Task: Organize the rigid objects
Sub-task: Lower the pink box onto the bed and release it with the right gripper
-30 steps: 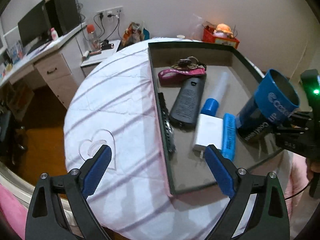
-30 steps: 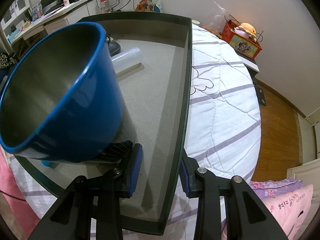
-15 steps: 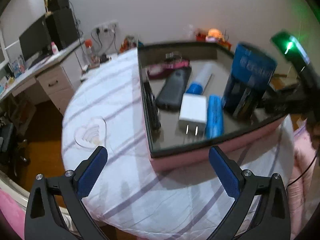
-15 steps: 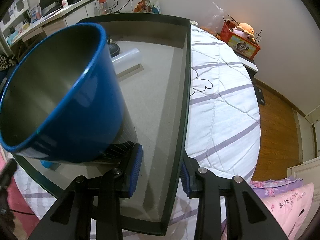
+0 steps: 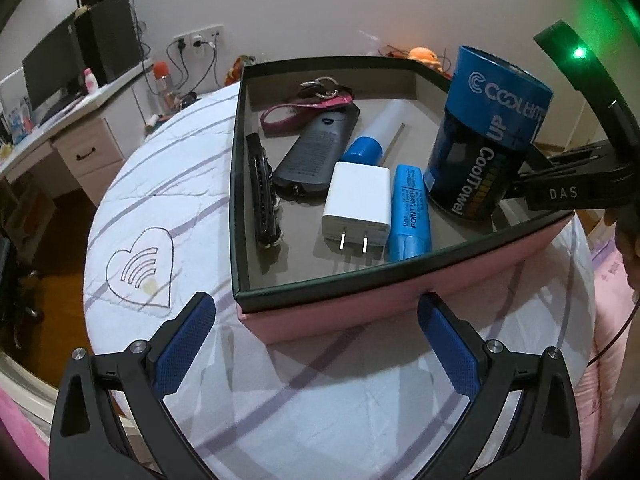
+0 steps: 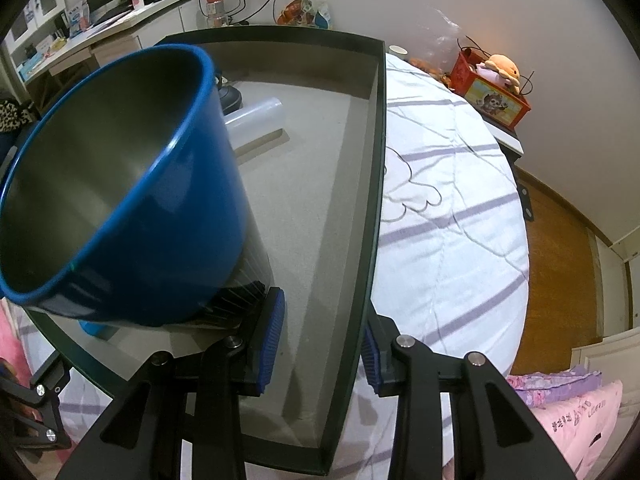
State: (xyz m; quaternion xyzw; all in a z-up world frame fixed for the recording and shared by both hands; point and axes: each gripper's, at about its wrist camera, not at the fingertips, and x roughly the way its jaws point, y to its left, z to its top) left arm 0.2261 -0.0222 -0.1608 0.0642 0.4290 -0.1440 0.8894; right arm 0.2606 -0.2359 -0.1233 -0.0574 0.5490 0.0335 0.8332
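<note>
I see the bed (image 5: pixel 160 184) carrying the pink box (image 5: pixel 400 300). The blue canister (image 5: pixel 480 148) stands in the box's right corner, just beside my right claw (image 6: pixel 320 340), which is released astride the box wall. My left claw (image 5: pixel 316 344) hangs released before the box.

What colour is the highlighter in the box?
Light blue, with dark print; the highlighter shows best in the left wrist view.

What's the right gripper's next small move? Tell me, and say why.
Probably lift the right gripper straight up. The blue can stands on the floor of the box, outside the jaws. The jaws straddle the box's wall with a gap and grip nothing.
</note>
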